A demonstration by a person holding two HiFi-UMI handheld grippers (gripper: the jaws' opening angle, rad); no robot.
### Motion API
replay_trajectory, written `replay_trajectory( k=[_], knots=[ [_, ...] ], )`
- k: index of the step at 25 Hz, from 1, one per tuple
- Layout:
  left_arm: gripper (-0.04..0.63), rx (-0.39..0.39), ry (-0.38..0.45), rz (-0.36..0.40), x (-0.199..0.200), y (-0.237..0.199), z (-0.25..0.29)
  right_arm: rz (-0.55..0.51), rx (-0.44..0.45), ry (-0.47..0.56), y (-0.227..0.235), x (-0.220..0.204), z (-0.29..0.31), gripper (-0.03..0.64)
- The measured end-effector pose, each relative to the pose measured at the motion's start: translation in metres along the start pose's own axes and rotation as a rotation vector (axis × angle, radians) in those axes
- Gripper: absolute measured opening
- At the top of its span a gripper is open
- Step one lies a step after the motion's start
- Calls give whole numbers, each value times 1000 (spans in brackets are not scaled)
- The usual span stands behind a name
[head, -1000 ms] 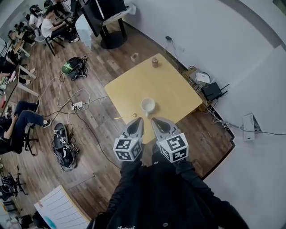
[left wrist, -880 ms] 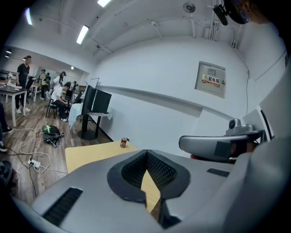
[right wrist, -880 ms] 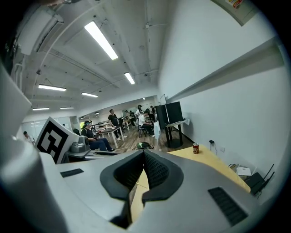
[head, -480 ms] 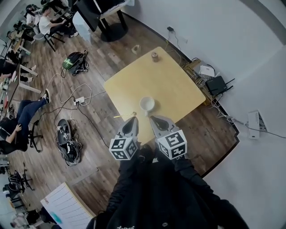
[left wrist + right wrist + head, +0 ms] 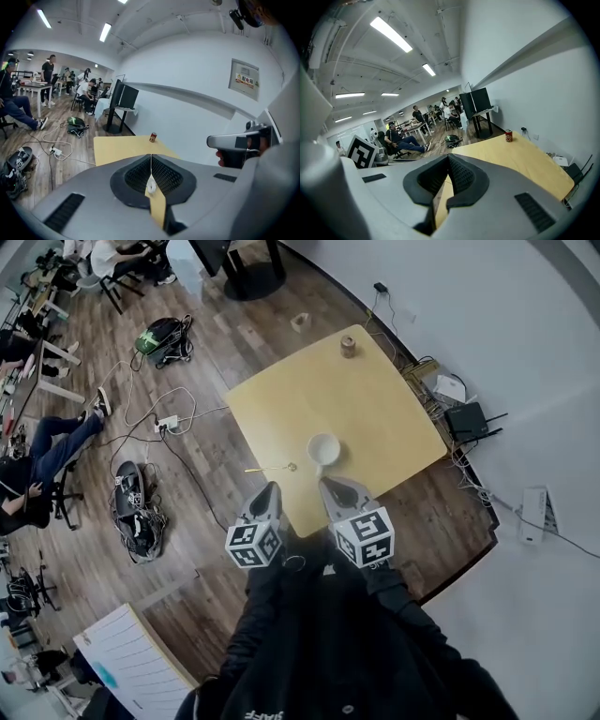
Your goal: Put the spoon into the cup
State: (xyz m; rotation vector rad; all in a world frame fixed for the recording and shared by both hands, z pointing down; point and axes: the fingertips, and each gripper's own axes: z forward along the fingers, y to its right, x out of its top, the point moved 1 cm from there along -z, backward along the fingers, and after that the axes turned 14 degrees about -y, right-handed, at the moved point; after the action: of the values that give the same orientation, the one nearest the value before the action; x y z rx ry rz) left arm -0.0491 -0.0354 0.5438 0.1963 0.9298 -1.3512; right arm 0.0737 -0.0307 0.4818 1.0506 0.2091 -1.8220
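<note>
Your left gripper (image 5: 271,491) has its jaws pressed together on nothing, and your right gripper (image 5: 328,488) is likewise closed and empty. Both hang over the near edge of the table (image 5: 356,399). The spoon (image 5: 272,468) lies flat just ahead of your left gripper, its handle end at the table's left edge. The cup (image 5: 323,448) stands upright just right of the spoon's bowl, apart from it. Beyond the cup, open tabletop runs to a can (image 5: 348,346) at the far corner.
</note>
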Motion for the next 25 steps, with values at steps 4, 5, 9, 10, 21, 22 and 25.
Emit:
replay_trajectory(
  k=[4,5,9,10,21,22,25],
  knots=[
    [35,14,-29,-67,-13,-33,14,-8,0,-41,0,1,25,21],
    [35,18,-37,-83,-16,-42,18,-9,1,-53,0,1,32,21],
    [35,39,-81,-145,-29,-76,35,-8,5,-114,2,-1,65,21],
    [35,44,-91,-162,-33,-86,38,-9,9,-129,1,-2,74,21],
    [37,43,-167,-330,-59,-169,83,-43,58,-253,-19,-4,154,21],
    [37,42,-174,-343,-61,-175,87,-46,60,-262,-18,-3,160,21],
    [45,39,-198,-376,-68,-191,99,-55,65,-288,-18,-4,174,21]
  ],
)
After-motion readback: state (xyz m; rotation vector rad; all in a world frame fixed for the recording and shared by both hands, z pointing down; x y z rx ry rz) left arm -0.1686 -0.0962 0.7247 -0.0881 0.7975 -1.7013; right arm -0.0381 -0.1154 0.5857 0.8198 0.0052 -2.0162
